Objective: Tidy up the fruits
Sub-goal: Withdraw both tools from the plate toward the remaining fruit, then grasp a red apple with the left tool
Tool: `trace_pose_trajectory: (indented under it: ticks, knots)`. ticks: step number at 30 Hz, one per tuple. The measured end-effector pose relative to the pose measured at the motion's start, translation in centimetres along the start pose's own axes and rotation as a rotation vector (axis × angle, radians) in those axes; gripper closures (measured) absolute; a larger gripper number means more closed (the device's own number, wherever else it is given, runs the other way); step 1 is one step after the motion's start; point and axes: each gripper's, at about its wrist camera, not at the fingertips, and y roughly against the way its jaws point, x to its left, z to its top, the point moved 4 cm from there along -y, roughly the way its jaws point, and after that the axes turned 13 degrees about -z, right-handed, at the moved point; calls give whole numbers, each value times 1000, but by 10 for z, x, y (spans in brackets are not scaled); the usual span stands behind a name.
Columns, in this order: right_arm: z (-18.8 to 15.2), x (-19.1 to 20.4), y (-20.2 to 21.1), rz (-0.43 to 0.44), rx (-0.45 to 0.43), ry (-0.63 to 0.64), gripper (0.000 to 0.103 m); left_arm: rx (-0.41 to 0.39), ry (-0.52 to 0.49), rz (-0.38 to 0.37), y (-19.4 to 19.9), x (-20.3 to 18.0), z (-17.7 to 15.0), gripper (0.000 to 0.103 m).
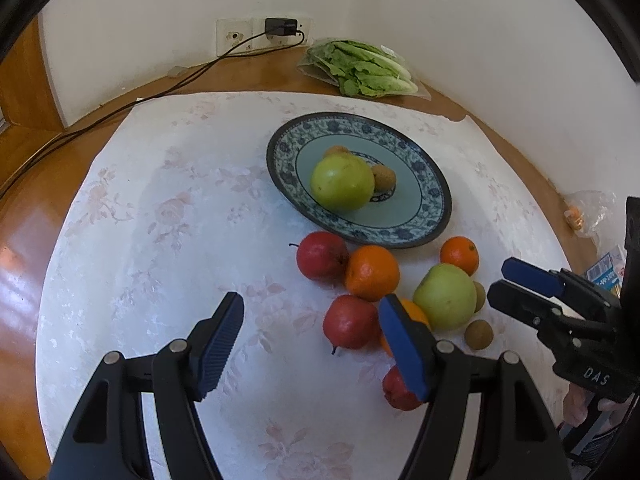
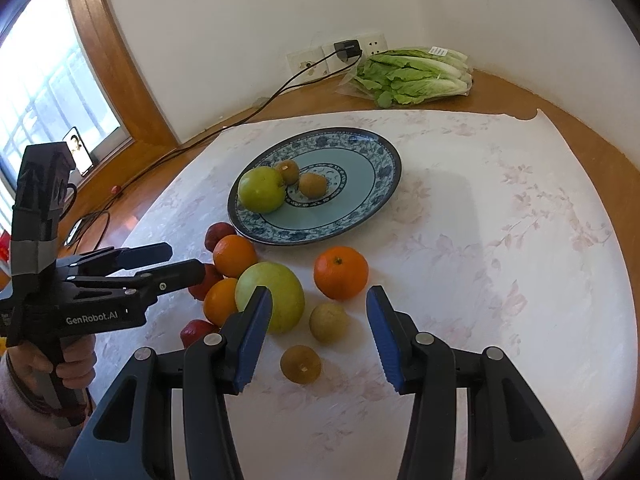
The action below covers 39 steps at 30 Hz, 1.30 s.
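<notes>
A blue patterned plate (image 1: 424,184) (image 2: 380,168) holds a green apple (image 1: 342,182) (image 2: 262,189) and two small brown fruits (image 2: 312,184). In front of it on the cloth lie red apples (image 1: 322,255), oranges (image 1: 372,273) (image 2: 341,273), a second green apple (image 1: 445,296) (image 2: 276,296) and small brown fruits (image 2: 329,322) (image 2: 301,364). My left gripper (image 1: 312,344) is open and empty, just left of the pile. My right gripper (image 2: 316,336) is open and empty over the two loose brown fruits; it also shows in the left wrist view (image 1: 516,284).
A bag of lettuce (image 1: 360,68) (image 2: 412,76) lies at the back by the wall. A charger and cable (image 1: 280,28) run from the wall socket across the wooden table. A crumpled plastic bag (image 1: 592,208) lies at the right edge.
</notes>
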Motion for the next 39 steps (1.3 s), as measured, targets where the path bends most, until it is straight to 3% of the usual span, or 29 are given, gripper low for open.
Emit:
trace_pose_trajectory:
  ticks: [5, 14, 23, 28, 39]
  knots:
    - [0, -2, -1, 0, 4, -7, 53, 9, 18, -26, -5, 2, -3, 32]
    - [0, -4, -2, -3, 8, -14, 53, 6, 51, -113, -8, 0, -3, 53]
    - [1, -1, -1, 6, -4, -4, 53, -2, 51, -127, -8, 0, -3, 55]
    - [1, 0, -1, 7, 0, -6, 53, -2, 55, -172, -8, -2, -3, 71]
    - [4, 6, 4, 6, -15, 13, 53, -20, 60, -164, 0, 0, -1, 72]
